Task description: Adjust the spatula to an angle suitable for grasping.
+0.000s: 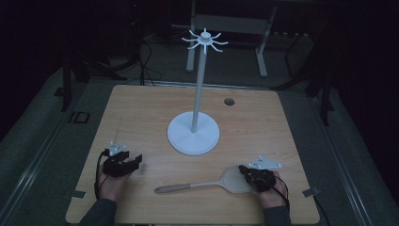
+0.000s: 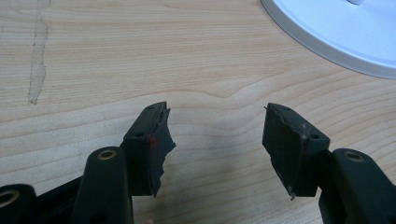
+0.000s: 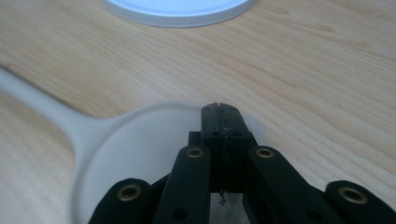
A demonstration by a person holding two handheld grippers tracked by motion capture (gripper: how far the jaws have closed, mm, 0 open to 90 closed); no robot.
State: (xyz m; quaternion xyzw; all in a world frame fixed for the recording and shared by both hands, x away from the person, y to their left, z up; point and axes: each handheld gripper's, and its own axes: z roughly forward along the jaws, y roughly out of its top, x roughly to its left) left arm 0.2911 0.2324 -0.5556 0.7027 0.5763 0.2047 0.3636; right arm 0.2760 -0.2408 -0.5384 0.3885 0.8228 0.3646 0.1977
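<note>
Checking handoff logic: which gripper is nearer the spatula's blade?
Right. The right gripper is over the spatula blade, jaws closed; the left gripper sits open well beyond its handle end.

Left gripper [image 1: 133, 160] fingers [image 2: 149, 140] spread wide; right gripper [image 1: 243, 170] fingers [image 3: 212, 126] pressed together.

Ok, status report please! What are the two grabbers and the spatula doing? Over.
Left gripper open, holding nothing, over bare table. Right gripper shut, over the spatula blade; grip unclear. White stand behind, not in the way.
</note>
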